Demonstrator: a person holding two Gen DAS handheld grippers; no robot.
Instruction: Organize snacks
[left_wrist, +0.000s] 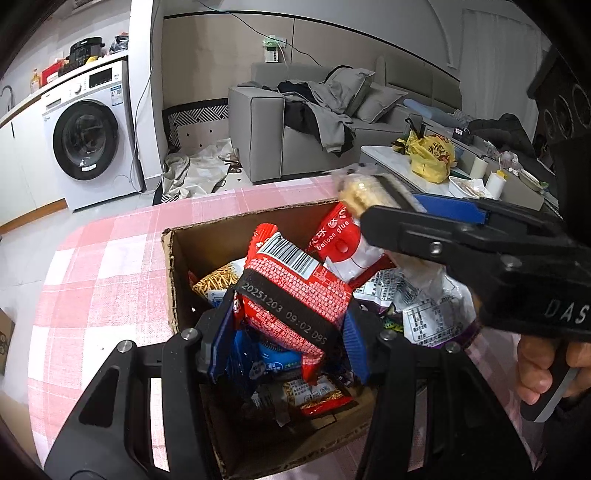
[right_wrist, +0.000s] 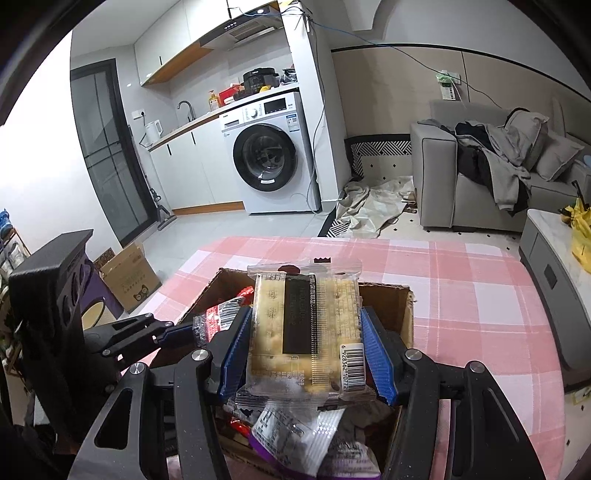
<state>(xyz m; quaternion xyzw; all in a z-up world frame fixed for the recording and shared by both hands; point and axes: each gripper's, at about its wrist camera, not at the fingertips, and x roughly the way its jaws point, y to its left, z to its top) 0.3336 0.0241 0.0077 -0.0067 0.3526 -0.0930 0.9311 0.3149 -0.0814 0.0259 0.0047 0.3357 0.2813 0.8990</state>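
A cardboard box (left_wrist: 173, 280) sits on a surface covered by a pink checked cloth (left_wrist: 110, 266), and everything here is placed relative to that box. It is open at the top and already holds a jumble of snack packets.

The left tongs (left_wrist: 291, 328) are clamped on a red snack packet (left_wrist: 295, 291), held just above the packets inside the box, on its nearer side. The right tongs (right_wrist: 306, 350) are clamped on a clear packet of pale yellow crackers (right_wrist: 306, 328), held flat above the box opening. In the left wrist view, the right tongs reach in over the box's far right corner with the crackers at their tip.

The step in hand appears to be putting snacks into the box, two at a time. Neither packet is yet resting inside. The next move likely calls for lowering each packet into a free gap among those already there, then parting each set of tongs to release, taking care that the two sets do not collide over the narrow opening.
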